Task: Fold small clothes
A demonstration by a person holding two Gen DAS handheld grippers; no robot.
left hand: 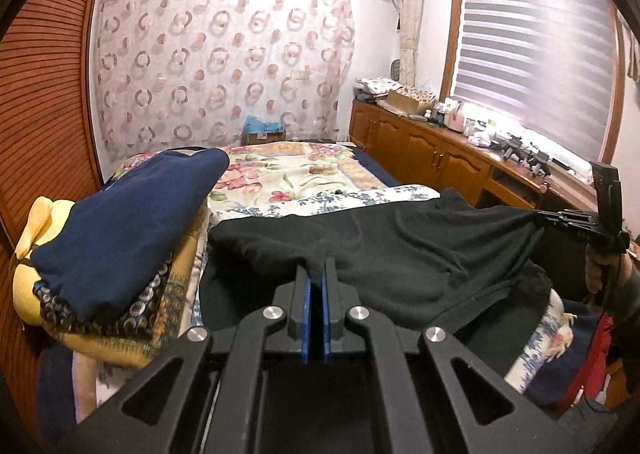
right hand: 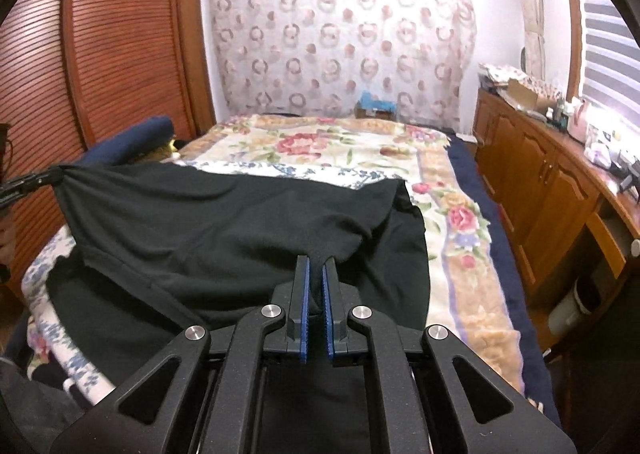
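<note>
Black garment (left hand: pixel 400 254) — pinched between both hand-held grippers; far hem hidden.

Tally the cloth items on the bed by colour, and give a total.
Black: 1, the garment pinched by the left gripper and right gripper.
Navy: 1, the bundle on the left.
Yellow: 1, the soft item under the bundle.
Floral: 1, the blanket.
Total: 4

Both the left gripper (left hand: pixel 319 268) and the right gripper (right hand: pixel 317 268) are matte black, with angular linkage arms, triangular cut-outs and four round silver screws each. Their fingers (left hand: pixel 306 294) carry blue ribbed pads. A bare hand (left hand: pixel 596 268) shows skin below a dark sleeve.
</note>
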